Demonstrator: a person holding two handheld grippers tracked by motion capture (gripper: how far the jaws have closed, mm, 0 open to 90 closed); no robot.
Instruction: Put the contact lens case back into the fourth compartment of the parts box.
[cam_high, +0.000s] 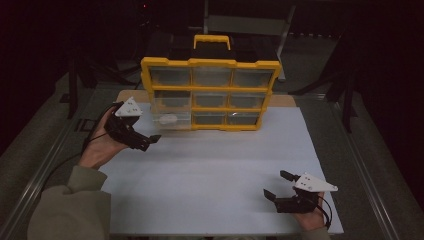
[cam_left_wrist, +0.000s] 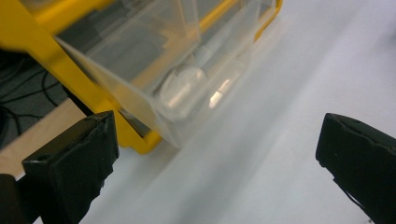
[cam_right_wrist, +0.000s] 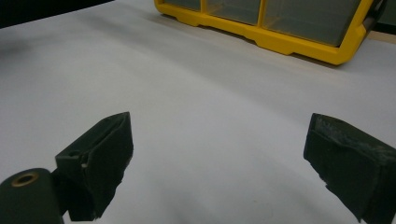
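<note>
White table top (cam_high: 215, 175), bordered by metal rails, yellow drawer cabinet (cam_high: 210, 92) stood at far edge, wooden board (cam_high: 127, 94) laid beneath it

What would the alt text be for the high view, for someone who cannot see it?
A yellow drawer cabinet with clear drawers stands at the far edge of a white table, its bottom-left drawer pulled partly out. The left gripper is open just in front of that drawer; the right gripper rests open near the table's front right.

Glossy yellow plastic organiser box (cam_high: 210, 64) with clear, smooth plastic drawers (cam_left_wrist: 154, 70); matt white counter (cam_high: 210, 170); rough matt black fingers (cam_right_wrist: 100, 158).
</note>
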